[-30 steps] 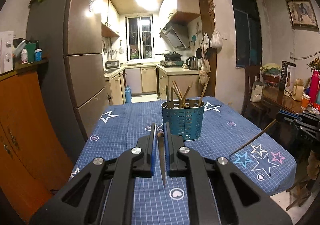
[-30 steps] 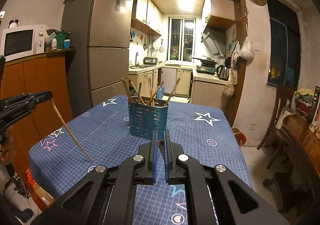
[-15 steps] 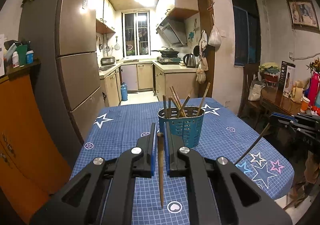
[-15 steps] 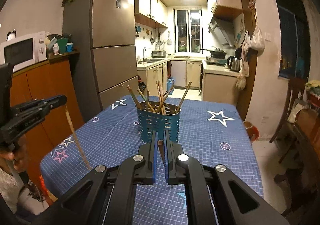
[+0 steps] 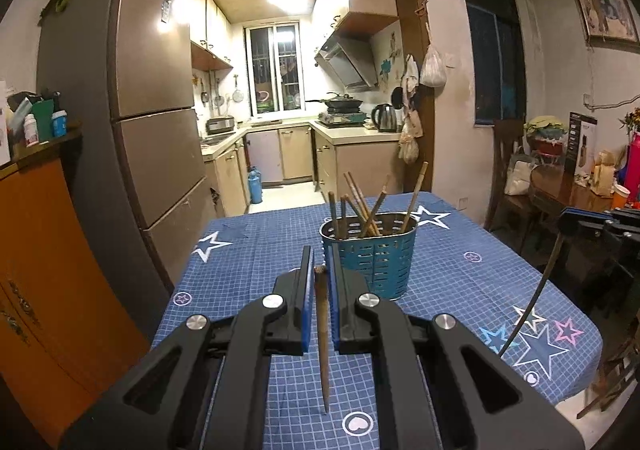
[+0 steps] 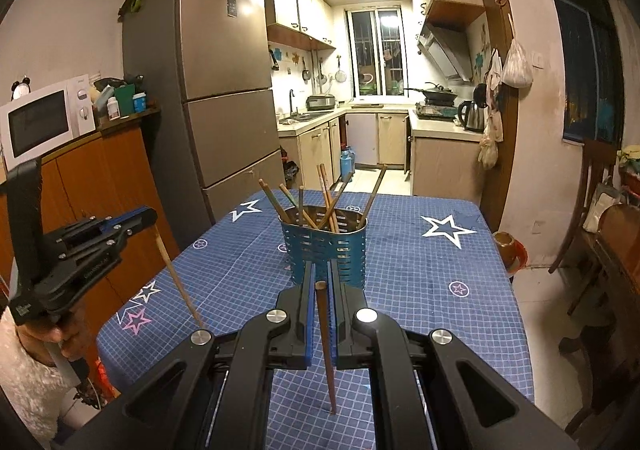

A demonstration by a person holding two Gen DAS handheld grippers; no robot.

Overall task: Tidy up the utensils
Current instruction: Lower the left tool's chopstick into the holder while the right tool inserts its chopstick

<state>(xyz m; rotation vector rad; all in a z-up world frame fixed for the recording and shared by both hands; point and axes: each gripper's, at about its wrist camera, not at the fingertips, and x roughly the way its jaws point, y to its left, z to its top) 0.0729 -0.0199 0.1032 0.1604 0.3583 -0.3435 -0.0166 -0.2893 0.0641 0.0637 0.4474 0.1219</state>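
Both hand-held grippers have risen slightly since the earlier frame. Left hand-held gripper (image 5: 319, 282) pinches one slim wooden chopstick (image 5: 322, 342); right hand-held gripper (image 6: 321, 286) pinches another (image 6: 326, 346), just before the perforated blue metal holder (image 6: 323, 250) with about seven chopsticks, on the checked tabletop (image 6: 420, 270).

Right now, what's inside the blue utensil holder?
Several wooden chopsticks stand leaning in the blue holder, tops sticking out. Its slotted wall covers their lower ends and the bottom.

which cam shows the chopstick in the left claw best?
Right wrist: the chopstick shows side-on, hanging from the left claw tip above the tablecloth. Left wrist sees it foreshortened, partly hidden between its own fingers.
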